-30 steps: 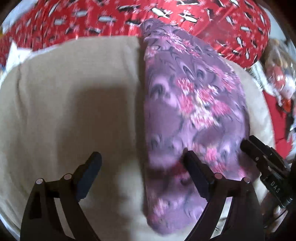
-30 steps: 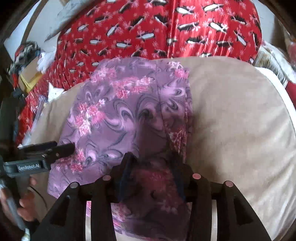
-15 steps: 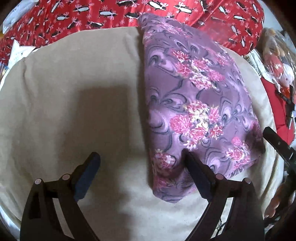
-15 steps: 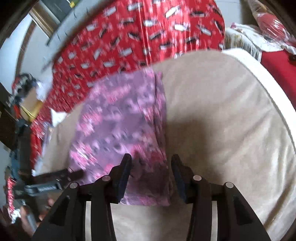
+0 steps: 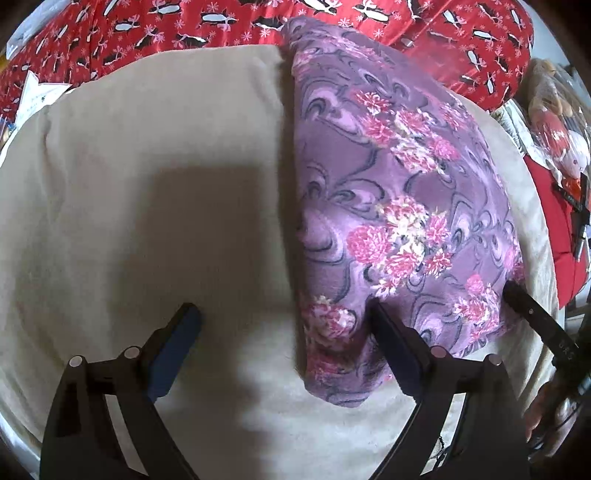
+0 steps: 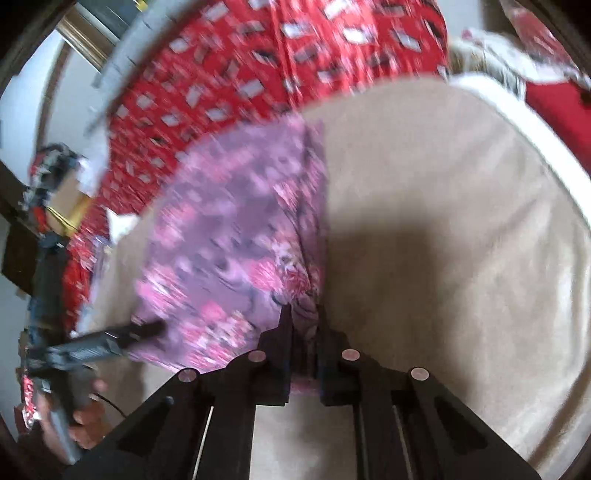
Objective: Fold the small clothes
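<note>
Purple floral-print folded fabric garment [image 5: 399, 206] spread flat on a beige plush cushion [image 5: 147, 206], its long folded edge down the cushion's middle, its far end touching a red patterned cloth [image 5: 184, 26] behind the cushion. Left hand-held gripper [image 5: 284, 343] wide apart and empty over the cushion's near part: one finger above bare beige plush, the other over the garment's near corner, nothing pinched between. Right hand-held gripper [image 6: 303, 332] pinched tight on the garment's near corner at the folded edge, a bunch of purple cloth squeezed between its pads, bare cushion just beside it on the far side from the garment. Same right hand-held gripper [image 5: 532, 317] visible from the left wrist view as a dark finger at the garment's near edge, toward the cushion's rim. Right wrist view blurred, so finer detail of the print there unclear.
</note>
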`<state>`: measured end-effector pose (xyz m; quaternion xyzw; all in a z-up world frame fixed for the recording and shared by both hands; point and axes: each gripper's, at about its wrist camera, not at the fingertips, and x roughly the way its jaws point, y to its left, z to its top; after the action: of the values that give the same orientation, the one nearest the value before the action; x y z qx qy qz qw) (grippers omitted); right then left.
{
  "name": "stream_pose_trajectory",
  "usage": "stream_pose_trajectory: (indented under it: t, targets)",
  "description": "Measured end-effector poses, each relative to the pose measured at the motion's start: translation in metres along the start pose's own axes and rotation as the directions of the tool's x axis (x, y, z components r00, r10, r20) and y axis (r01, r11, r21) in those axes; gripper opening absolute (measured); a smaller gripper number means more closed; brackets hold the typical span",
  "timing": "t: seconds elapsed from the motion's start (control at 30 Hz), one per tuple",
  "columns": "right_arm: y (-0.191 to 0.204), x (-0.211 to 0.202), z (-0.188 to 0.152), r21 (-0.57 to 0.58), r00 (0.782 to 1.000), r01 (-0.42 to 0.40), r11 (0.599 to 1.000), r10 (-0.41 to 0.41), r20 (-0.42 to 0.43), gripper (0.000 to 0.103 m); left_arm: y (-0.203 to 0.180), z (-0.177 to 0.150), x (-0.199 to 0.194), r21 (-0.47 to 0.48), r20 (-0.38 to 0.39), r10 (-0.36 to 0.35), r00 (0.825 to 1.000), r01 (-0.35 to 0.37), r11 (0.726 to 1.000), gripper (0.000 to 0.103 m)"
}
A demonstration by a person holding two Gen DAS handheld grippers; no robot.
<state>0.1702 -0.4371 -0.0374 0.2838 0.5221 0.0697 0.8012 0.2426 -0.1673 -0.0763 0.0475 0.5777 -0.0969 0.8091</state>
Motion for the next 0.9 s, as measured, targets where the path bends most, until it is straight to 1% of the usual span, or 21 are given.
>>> stream_pose_trajectory:
  t: [0.07, 0.1, 0.13, 0.17, 0.27, 0.33, 0.4, 0.43, 0.47, 0.5, 0.53, 0.57, 0.6, 0.63, 0.67, 0.7, 0.73, 0.77, 0.8, 0.87, 0.9]
  targets:
    - [0.003, -0.005, 0.007, 0.012, 1.0, 0.018, 1.0, -0.018, 0.003, 0.019, 0.002, 0.001, -0.001, -0.002, 0.003, -0.003, 1.0, 0.003, 1.0, 0.094]
    - [0.005, -0.009, 0.011, 0.014, 0.999, 0.027, 1.0, -0.028, 0.021, 0.019, 0.002, 0.002, -0.001, -0.004, 0.006, -0.003, 1.0, 0.003, 1.0, 0.094]
    - [0.009, -0.016, 0.017, 0.014, 0.997, 0.026, 1.0, -0.027, 0.065, 0.02, 0.001, 0.003, -0.002, -0.005, 0.015, -0.003, 1.0, 0.003, 1.0, 0.094]
    - [0.014, -0.022, 0.023, 0.009, 0.994, 0.009, 1.0, -0.01, 0.112, 0.02, 0.0, 0.005, -0.004, -0.004, 0.027, 0.001, 1.0, -0.001, 1.0, 0.094]
    - [0.026, -0.027, 0.036, -0.02, 0.984, -0.028, 0.999, 0.031, 0.178, 0.022, -0.001, 0.011, -0.007, 0.003, 0.05, 0.01, 0.999, -0.01, 1.0, 0.094]
    - [0.036, -0.018, 0.043, -0.059, 0.985, -0.028, 0.998, 0.038, 0.17, 0.022, -0.001, 0.015, -0.007, -0.006, 0.054, 0.002, 0.999, -0.001, 1.0, 0.094]
    - [0.045, 0.001, 0.046, -0.118, 0.99, 0.012, 0.993, 0.005, 0.138, 0.022, 0.001, 0.021, -0.003, -0.008, 0.048, 0.002, 0.999, -0.002, 1.0, 0.094]
    - [0.046, 0.013, 0.044, -0.145, 0.995, 0.032, 0.989, -0.019, 0.094, 0.022, 0.003, 0.023, -0.001, -0.007, 0.041, -0.004, 0.999, 0.004, 1.0, 0.094]
    - [0.047, 0.029, 0.042, -0.171, 0.998, 0.056, 0.984, -0.052, 0.03, 0.022, 0.005, 0.025, 0.0, -0.007, 0.035, -0.013, 0.999, 0.013, 1.0, 0.094]
    - [0.048, 0.032, 0.04, -0.191, 0.998, 0.07, 0.979, -0.066, 0.025, 0.022, 0.009, 0.029, 0.0, -0.013, 0.025, -0.036, 0.999, 0.036, 0.999, 0.094]
    - [0.05, 0.028, 0.045, -0.203, 0.998, 0.061, 0.977, -0.054, 0.04, 0.022, 0.013, 0.035, -0.001, -0.021, 0.024, -0.064, 0.998, 0.065, 0.998, 0.094]
    - [0.05, 0.025, 0.054, -0.19, 0.999, 0.039, 0.981, -0.033, 0.038, 0.023, 0.015, 0.04, -0.003, -0.026, 0.029, -0.08, 0.996, 0.081, 0.996, 0.094]
    - [0.048, 0.022, 0.066, -0.157, 0.998, 0.021, 0.987, -0.013, 0.054, 0.023, 0.018, 0.05, -0.006, -0.032, 0.042, -0.096, 0.994, 0.098, 0.995, 0.094]
    - [0.044, 0.019, 0.078, -0.119, 0.997, 0.009, 0.993, 0.001, 0.081, 0.024, 0.02, 0.06, -0.009, -0.042, 0.058, -0.095, 0.994, 0.098, 0.994, 0.094]
    - [0.04, 0.017, 0.089, -0.079, 0.994, -0.001, 0.997, 0.01, 0.108, 0.033, 0.021, 0.07, -0.012, -0.051, 0.076, -0.091, 0.993, 0.095, 0.994, 0.094]
    - [0.033, 0.019, 0.107, -0.016, 0.991, -0.02, 1.0, 0.022, 0.135, 0.046, 0.021, 0.083, -0.014, -0.056, 0.093, -0.091, 0.992, 0.096, 0.994, 0.094]
    - [0.028, 0.026, 0.119, 0.024, 0.991, -0.032, 0.999, 0.028, 0.134, 0.049, 0.02, 0.096, -0.014, -0.059, 0.101, -0.088, 0.991, 0.095, 0.994, 0.094]
    - [0.027, 0.033, 0.128, 0.047, 0.992, -0.034, 0.998, 0.028, 0.126, 0.049, 0.02, 0.105, -0.012, -0.064, 0.103, -0.085, 0.991, 0.092, 0.994, 0.094]
    - [0.023, 0.049, 0.142, 0.084, 0.995, -0.03, 0.996, 0.022, 0.093, 0.049, 0.019, 0.116, -0.009, -0.069, 0.101, -0.09, 0.991, 0.097, 0.993, 0.094]
    - [0.018, 0.067, 0.151, 0.111, 0.999, -0.01, 0.994, 0.005, 0.047, 0.048, 0.02, 0.131, -0.001, -0.077, 0.081, -0.096, 0.992, 0.102, 0.992, 0.094]
    - [0.019, 0.074, 0.154, 0.112, 0.999, -0.009, 0.994, 0.005, 0.038, 0.033, 0.02, 0.139, 0.001, -0.079, 0.075, -0.104, 0.992, 0.11, 0.991, 0.094]
